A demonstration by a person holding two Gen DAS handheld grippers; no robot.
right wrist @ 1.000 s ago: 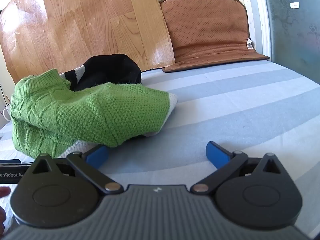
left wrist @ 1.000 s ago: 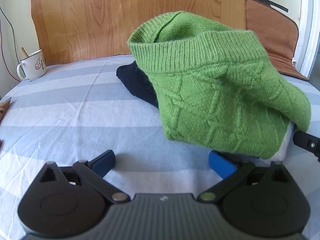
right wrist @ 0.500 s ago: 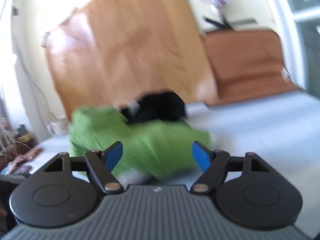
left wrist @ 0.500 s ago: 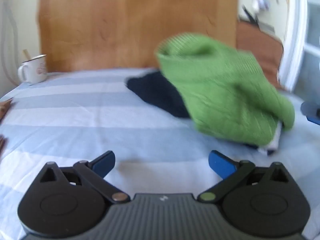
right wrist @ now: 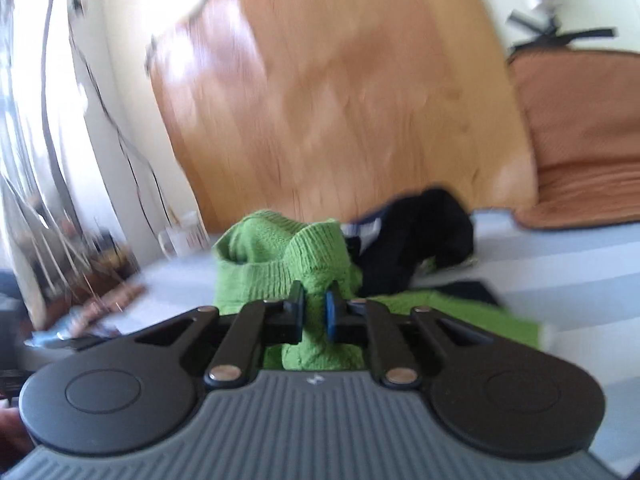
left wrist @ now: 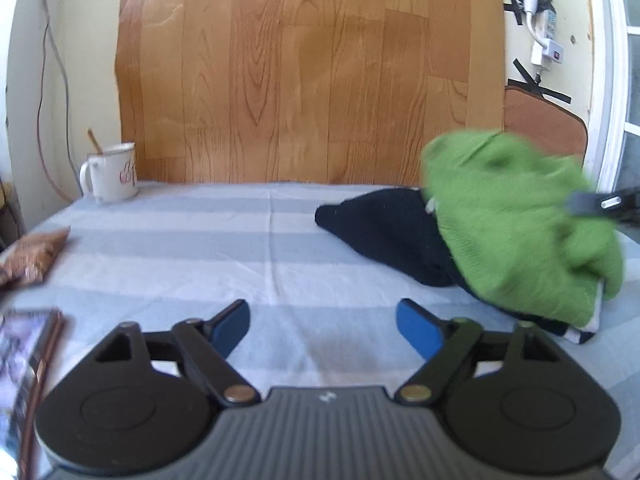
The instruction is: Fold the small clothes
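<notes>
At lower centre of the right wrist view, the right tongs have gone from wide open a second ago to pinched nearly closed on a fold of the green knit sweater; green wool fills the narrow gap between the blue pads and bulges below them. View is motion-blurred.

Left wrist view: green sweater now sits at right of frame, further off than a second ago, when it filled the centre right above the pads. It is bunched over a dark navy garment, with a strip of white cloth showing under its lower right edge. All lie on the blue-and-white striped sheet.

Left tongs as before: spread wide, nothing between the blue pads, hovering over bare sheet at lower centre, well apart from the clothes.

Part of the right tool shows at the right edge, against the sweater.

White mug with a stick in it stands at left, before the wood-grain panel. Brown packet at far left edge.
</notes>
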